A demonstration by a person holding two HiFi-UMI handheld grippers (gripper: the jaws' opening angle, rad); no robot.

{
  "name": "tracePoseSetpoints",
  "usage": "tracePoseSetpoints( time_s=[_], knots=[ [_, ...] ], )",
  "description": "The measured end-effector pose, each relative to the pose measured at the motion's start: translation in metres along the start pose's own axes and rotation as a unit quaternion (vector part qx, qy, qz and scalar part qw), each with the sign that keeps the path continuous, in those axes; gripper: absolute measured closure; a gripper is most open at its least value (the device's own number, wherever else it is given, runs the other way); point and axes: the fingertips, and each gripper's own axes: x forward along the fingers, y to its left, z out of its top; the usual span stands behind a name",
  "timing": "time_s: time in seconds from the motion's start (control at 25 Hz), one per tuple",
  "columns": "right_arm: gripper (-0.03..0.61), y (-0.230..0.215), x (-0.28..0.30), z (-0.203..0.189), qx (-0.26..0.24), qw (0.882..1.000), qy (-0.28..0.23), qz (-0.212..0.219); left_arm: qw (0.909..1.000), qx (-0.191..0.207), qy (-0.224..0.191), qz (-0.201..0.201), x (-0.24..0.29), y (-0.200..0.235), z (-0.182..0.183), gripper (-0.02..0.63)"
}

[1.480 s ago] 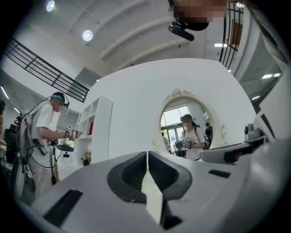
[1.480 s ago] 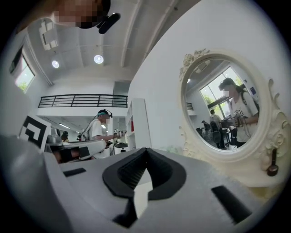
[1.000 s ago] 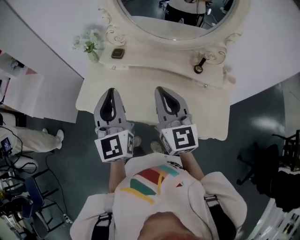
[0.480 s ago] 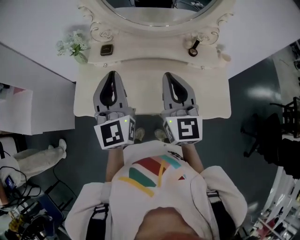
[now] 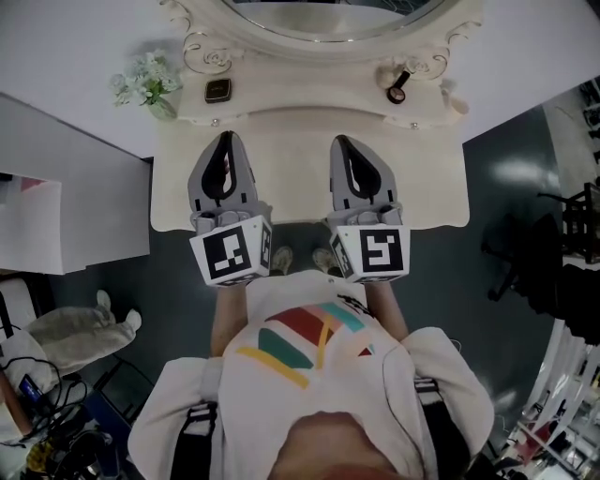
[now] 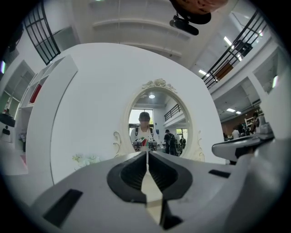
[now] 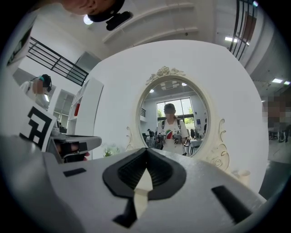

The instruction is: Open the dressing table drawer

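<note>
While drifting toward 12 o'clock, now hover level above the top of the dressing table (image 5: 291,183), nearer the mirror (image 5: 319,11) than a second ago. Side by side: left gripper (image 5: 225,139) at 9 o'clock, right gripper (image 5: 339,142) at 3 o'clock. Both pinched fully together, holding nothing. No drawer grasped yet. Two small knobs (image 5: 214,122) on the back ledge, just at 12 o'clock of the tips, perhaps little drawers; any front drawer hidden under the table's 6 o'clock edge. Probably only the approach so far, with spreading the jaws and reaching a knob to come.
</note>
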Motion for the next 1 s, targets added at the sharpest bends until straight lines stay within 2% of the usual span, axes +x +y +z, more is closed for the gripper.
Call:
tracePoseSetpoints(
  time_s=[0.2,0.48,0.6,0.8,1.0],
  knots=[
    [0.578,0.007,0.007,-0.007,0.001,1.0,0.01,0.004,0.9999,0.003,-0.001,0.012,0.008,0.02,-0.012,0.601],
    [0.578,0.013,0.014,-0.031,0.002,0.999,0.044,0.014,0.997,0.022,0.069,0.025,0.036,0.056,-0.079,0.598],
    [0.578,0.018,0.019,-0.038,0.0,0.998,0.056,0.02,0.9937,0.026,0.108,0.018,0.048,0.069,-0.115,0.527],
    [0.578,0.026,0.024,-0.056,0.002,0.996,0.084,0.032,0.9871,0.004,0.16,0.006,0.069,0.083,-0.171,0.448],
    [0.578,0.036,0.029,-0.078,0.007,0.992,0.116,0.044,0.9797,-0.014,0.2,0.006,0.085,0.1,-0.219,0.402]
  ],
)
